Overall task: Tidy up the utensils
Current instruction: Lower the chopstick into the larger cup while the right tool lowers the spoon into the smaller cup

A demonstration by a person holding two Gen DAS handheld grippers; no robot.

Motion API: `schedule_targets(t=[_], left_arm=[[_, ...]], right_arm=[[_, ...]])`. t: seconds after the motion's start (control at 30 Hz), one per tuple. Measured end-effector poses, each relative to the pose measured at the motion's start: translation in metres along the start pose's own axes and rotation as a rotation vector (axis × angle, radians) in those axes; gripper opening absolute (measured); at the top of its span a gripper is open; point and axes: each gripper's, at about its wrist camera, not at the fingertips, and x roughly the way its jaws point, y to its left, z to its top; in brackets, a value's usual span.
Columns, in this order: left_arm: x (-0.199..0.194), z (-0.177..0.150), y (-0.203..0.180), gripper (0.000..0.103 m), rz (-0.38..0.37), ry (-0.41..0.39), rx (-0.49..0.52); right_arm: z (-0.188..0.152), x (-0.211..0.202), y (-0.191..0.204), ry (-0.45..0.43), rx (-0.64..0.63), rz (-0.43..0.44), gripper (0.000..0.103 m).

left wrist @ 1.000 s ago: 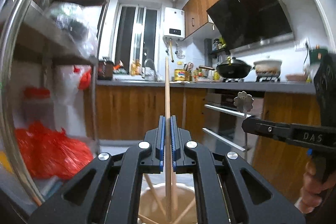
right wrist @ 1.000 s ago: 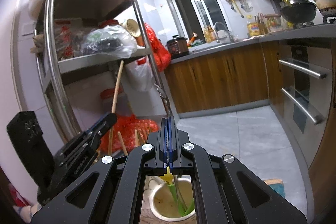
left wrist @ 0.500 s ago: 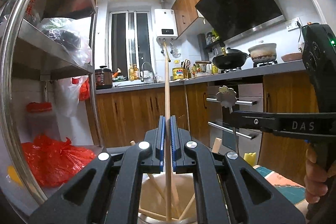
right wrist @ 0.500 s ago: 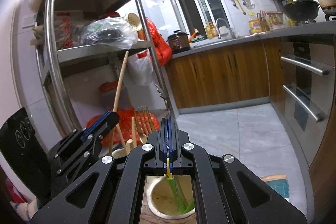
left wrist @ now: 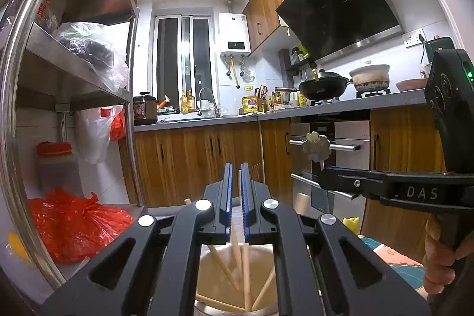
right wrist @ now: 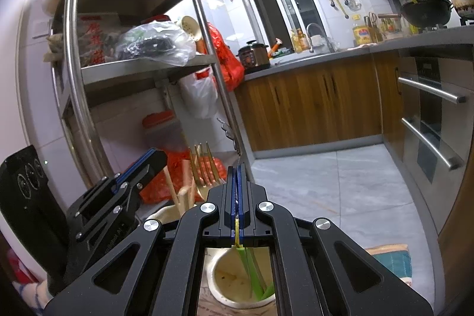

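Observation:
My left gripper [left wrist: 234,171] is open by a narrow gap and empty, right above a beige holder [left wrist: 207,280] that holds several wooden chopsticks [left wrist: 246,271]. My right gripper [right wrist: 237,171] is shut on a thin metal utensil with a flower-shaped end [left wrist: 316,145]; its handle runs down into a second cream holder [right wrist: 222,271] with green utensils [right wrist: 251,274]. In the right wrist view the left gripper [right wrist: 148,165] is at the left, beside a gold fork [right wrist: 204,165] and chopstick ends [right wrist: 177,194] in the first holder.
A steel shelf rack [right wrist: 77,85] with bags stands close on the left; a red bag [left wrist: 74,224] lies on its low shelf. Wooden cabinets [right wrist: 311,102], an oven [right wrist: 429,120] and a counter with pots lie beyond. A patterned cloth [right wrist: 391,256] lies under the holders.
My left gripper has opened and let go of the long wooden chopstick, which has dropped into the holder. My right gripper stays shut on the metal utensil. Both views have tilted up a little.

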Motion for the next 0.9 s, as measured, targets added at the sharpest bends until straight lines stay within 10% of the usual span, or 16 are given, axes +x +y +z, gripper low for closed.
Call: schedule_targets(t=[0.9], left_arm=[[-0.016, 0.031, -0.002, 0.007, -0.015, 0.04, -0.002]], right_arm=[[-0.008, -0.021, -0.014, 0.111, 0.022, -0.038, 0.021]])
